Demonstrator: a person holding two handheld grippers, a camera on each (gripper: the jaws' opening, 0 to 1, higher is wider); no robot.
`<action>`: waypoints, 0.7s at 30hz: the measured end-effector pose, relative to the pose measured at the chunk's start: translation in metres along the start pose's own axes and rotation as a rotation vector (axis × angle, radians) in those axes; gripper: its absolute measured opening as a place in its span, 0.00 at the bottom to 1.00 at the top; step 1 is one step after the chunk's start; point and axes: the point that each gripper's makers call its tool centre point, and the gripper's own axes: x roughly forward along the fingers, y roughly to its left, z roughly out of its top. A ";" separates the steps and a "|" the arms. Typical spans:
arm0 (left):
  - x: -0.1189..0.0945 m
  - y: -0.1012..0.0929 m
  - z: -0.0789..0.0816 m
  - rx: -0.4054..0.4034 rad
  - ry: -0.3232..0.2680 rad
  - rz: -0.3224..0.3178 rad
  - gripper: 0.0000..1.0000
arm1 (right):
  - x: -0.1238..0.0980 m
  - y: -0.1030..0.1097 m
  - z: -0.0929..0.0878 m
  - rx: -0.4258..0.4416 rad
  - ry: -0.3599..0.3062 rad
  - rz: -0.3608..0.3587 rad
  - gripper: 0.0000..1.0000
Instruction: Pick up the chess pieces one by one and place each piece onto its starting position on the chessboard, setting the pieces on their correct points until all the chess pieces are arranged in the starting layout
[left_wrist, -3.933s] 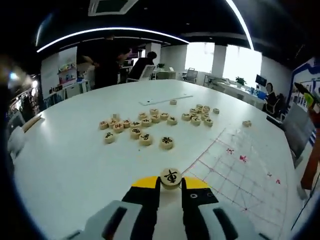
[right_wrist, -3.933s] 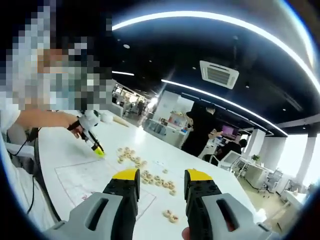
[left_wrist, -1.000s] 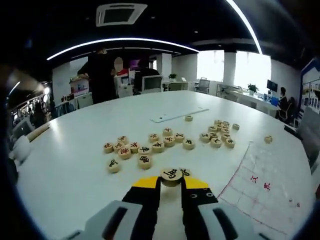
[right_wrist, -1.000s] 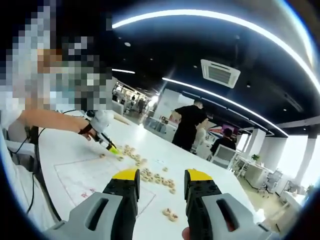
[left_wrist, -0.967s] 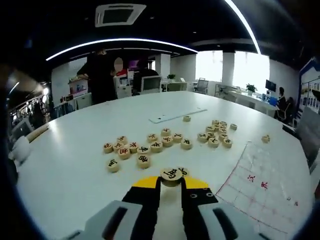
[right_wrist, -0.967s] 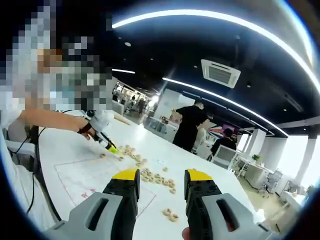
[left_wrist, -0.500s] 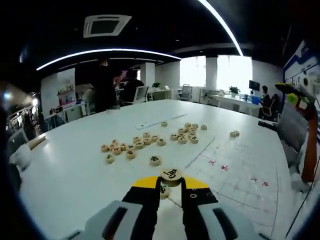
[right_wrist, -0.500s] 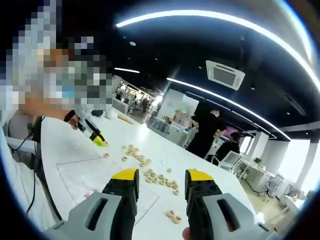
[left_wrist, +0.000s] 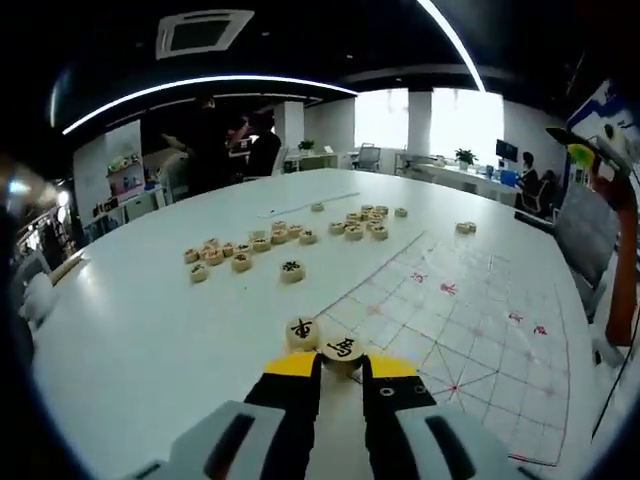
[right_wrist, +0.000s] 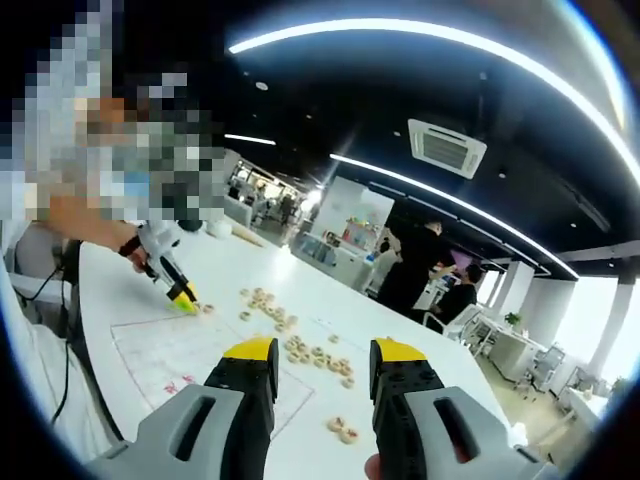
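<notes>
- Wooden chess pieces (left_wrist: 262, 240) mostly lie loose on the white table (left_wrist: 130, 330), scattered beyond the far-left edge of the chessboard (left_wrist: 470, 330), a sheet printed with red lines.
- At the chessboard's near-left corner, the left gripper (left_wrist: 341, 366) is clamped on a piece marked with a black character (left_wrist: 342, 349), low over the sheet.
- One placed piece (left_wrist: 303, 332) sits touching or just beside the held one, at that same corner.
- Another single piece (left_wrist: 292, 270) lies between the corner and the loose scatter.
- Held high above the table, the right gripper (right_wrist: 322, 372) has its jaws apart with nothing between them.
- By my reading the task has barely begun: nearly every point on the chessboard is bare and most pieces remain to be set.
</notes>
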 end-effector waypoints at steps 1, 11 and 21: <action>0.002 0.001 -0.002 0.003 0.007 0.003 0.19 | 0.000 0.000 0.000 -0.001 0.001 0.000 0.37; 0.005 0.010 -0.003 0.013 0.016 0.044 0.19 | 0.001 0.003 0.000 -0.005 0.001 0.004 0.37; 0.000 0.006 -0.006 -0.018 0.016 0.017 0.36 | 0.001 0.003 -0.002 -0.007 0.007 0.007 0.37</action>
